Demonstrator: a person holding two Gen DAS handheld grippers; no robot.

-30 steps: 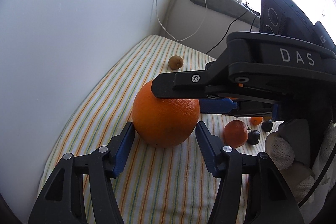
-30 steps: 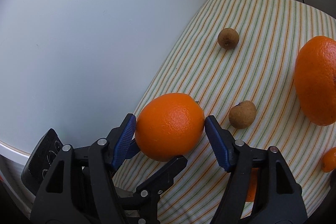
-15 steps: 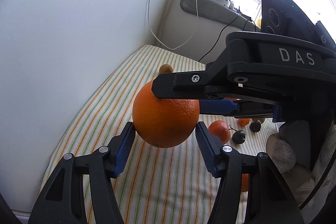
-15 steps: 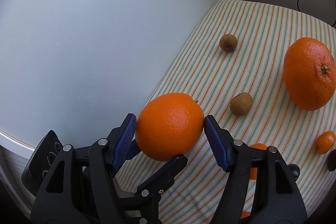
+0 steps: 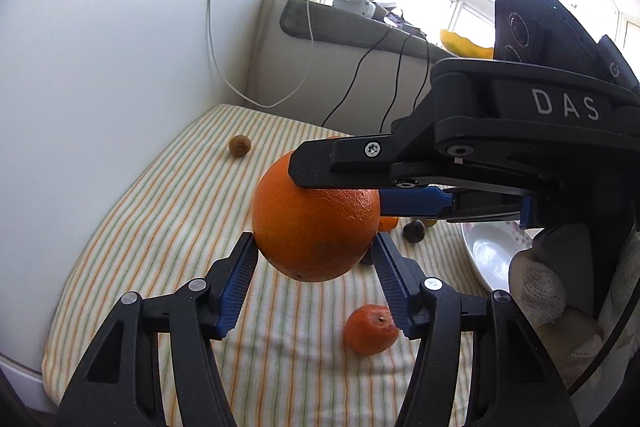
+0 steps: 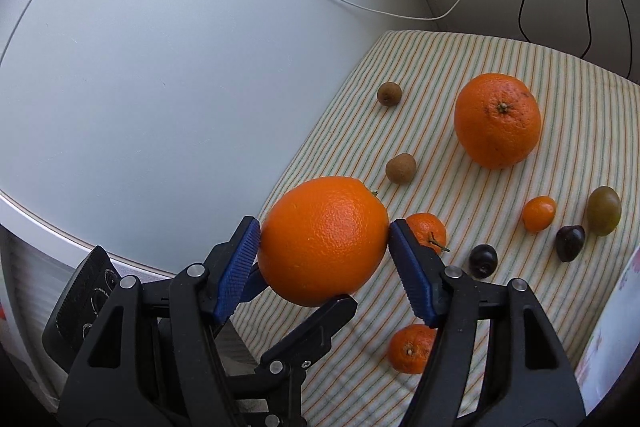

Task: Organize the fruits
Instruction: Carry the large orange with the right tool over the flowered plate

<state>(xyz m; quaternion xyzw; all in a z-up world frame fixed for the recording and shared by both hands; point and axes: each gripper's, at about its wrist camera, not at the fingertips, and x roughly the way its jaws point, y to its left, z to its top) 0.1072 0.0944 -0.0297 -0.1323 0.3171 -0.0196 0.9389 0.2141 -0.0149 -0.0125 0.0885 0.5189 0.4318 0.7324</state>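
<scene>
Above the striped bench (image 6: 480, 267), the left tool (image 5: 312, 263) and right tool (image 6: 324, 247), each half-open, are jointly clamping one large orange (image 6: 324, 241), likely needing carriage to the white plate (image 5: 484, 251).

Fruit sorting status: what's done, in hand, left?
Done: nothing visibly sorted; the visible part of the plate is bare. In hand: one orange, clamped by both the left gripper and the right gripper, above the striped cloth. Left: the second orange, a mandarin and other small fruit on the cloth.
</scene>
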